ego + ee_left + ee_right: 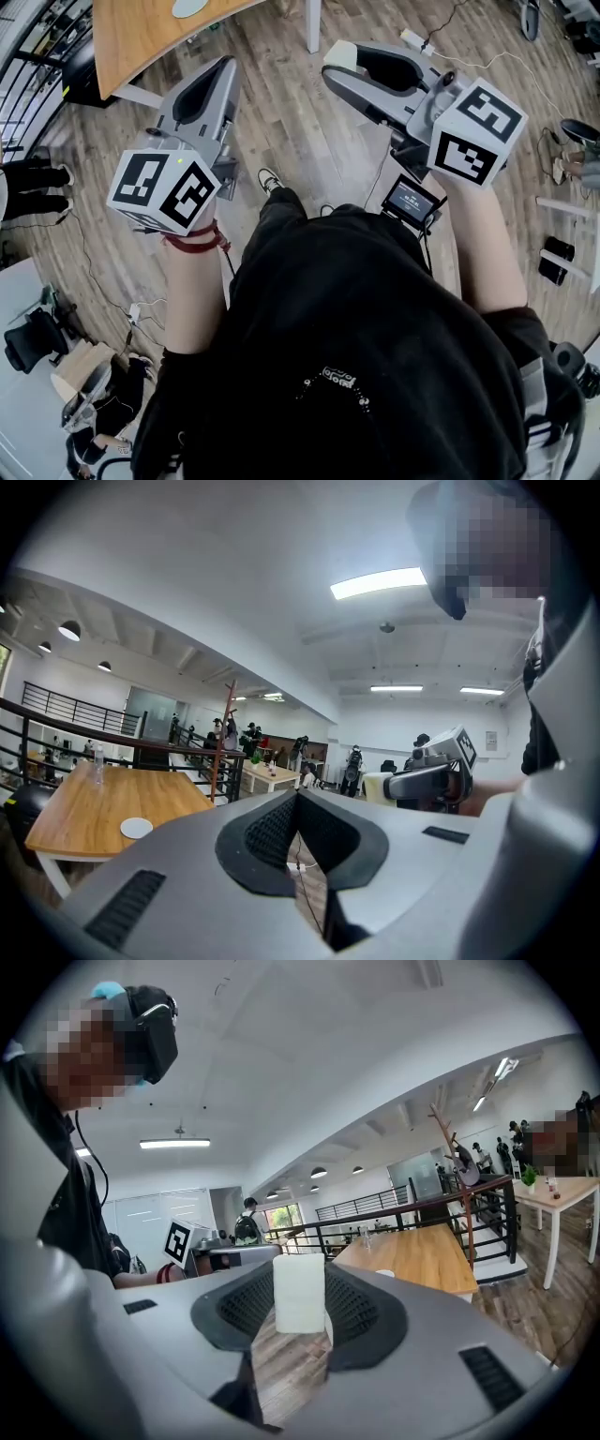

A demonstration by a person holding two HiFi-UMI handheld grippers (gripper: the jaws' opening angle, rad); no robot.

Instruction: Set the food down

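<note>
Block (299, 1305) in R tongs (300, 1283) — L tongs (297, 797) closed

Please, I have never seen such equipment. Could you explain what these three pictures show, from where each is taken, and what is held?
No robot is here. A person stands on a wooden floor with a hand-held gripper in each hand; the marker cubes are parts of them. The head view looks down from a camera on the person's head. The two gripper views come from cameras riding on each gripper, looking along its jaws. The left hand-held gripper is shut and empty. The right hand-held gripper is shut on a white block, probably the food. Nearby stands a wooden table with a small white disc on it, perhaps a plate.
</note>
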